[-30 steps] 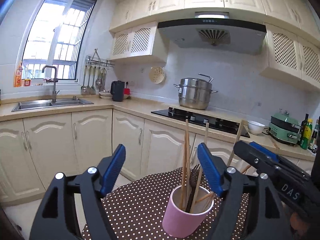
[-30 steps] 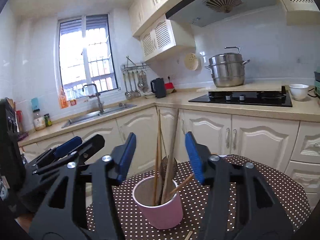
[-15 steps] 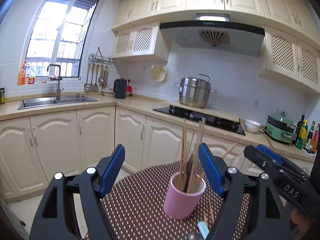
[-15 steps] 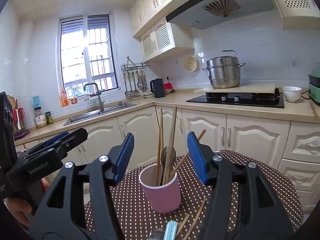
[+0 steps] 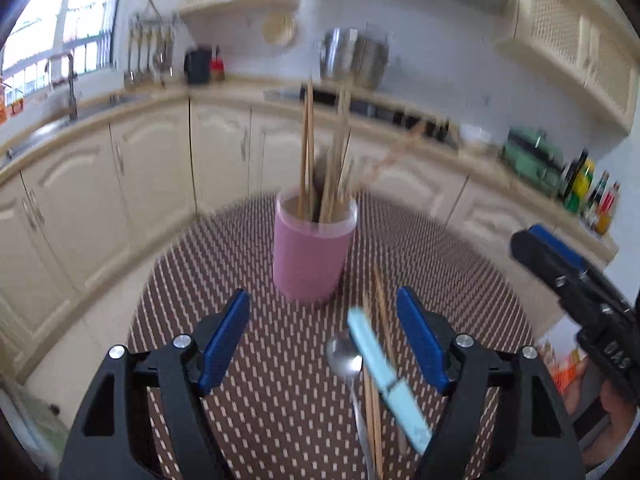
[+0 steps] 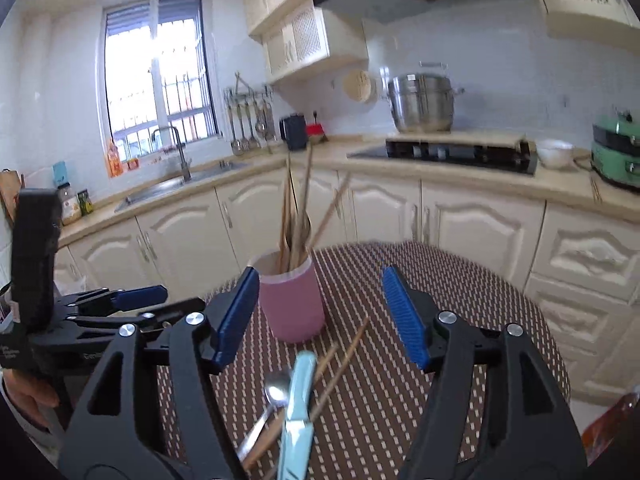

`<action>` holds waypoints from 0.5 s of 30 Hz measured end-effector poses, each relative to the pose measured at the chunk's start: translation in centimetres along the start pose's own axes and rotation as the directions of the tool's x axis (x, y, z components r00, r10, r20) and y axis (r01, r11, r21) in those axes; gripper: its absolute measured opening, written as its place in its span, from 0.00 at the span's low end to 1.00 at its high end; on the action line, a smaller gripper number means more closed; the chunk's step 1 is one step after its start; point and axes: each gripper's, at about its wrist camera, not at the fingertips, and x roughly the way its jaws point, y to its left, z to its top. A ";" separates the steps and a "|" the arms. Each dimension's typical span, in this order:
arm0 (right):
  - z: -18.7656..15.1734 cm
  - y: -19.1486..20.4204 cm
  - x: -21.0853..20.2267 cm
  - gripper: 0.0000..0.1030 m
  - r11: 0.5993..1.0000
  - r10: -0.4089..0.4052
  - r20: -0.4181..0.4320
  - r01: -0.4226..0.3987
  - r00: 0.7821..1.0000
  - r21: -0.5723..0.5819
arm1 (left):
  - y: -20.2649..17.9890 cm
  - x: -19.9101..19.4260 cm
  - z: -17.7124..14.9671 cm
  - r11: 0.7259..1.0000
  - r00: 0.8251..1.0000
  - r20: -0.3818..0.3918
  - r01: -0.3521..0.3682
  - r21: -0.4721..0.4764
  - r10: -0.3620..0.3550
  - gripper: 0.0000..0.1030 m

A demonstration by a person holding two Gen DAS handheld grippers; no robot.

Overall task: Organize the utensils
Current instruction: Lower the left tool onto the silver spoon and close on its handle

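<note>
A pink cup [image 5: 314, 254] holding several wooden chopsticks [image 5: 308, 148] stands on a round table with a brown dotted cloth [image 5: 240, 264]; it also shows in the right wrist view [image 6: 290, 304]. In front of the cup lie a metal spoon [image 5: 344, 354], a light-blue handled utensil [image 5: 384, 376] and loose chopsticks [image 5: 380, 308]. In the right wrist view these are the spoon [image 6: 276, 390], blue utensil [image 6: 298, 400] and chopsticks [image 6: 344, 360]. My left gripper [image 5: 323, 340] is open and empty above them. My right gripper [image 6: 320, 316] is open and empty too.
Cream kitchen cabinets and a counter ring the table, with a sink [image 6: 180, 186], a hob [image 6: 444, 154] and a steel pot [image 6: 422, 102]. A green cooker [image 6: 616, 148] and bottles [image 5: 588, 188] stand at the right. The cloth-covered table ends close behind the cup.
Both grippers have pulled back and tilted down from the cup. The spoon, blue utensil and loose chopsticks on the cloth have come into full view. Both stay open.
</note>
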 end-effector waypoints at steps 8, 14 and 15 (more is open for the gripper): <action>-4.3 -2.6 1.5 0.64 0.996 0.026 -0.169 -0.012 0.985 0.086 | 0.1 5.3 -4.3 1.000 0.960 -0.281 0.011 0.007 -0.008 0.72; -6.7 -3.4 2.7 0.64 0.992 0.050 -0.259 -0.019 0.965 0.121 | -0.5 7.7 -5.8 0.999 0.925 -0.378 0.034 -0.002 -0.032 0.54; -7.0 -3.5 2.8 0.64 0.992 0.052 -0.265 -0.020 0.963 0.122 | -0.5 8.2 -6.0 0.999 0.920 -0.391 0.032 -0.011 -0.034 0.50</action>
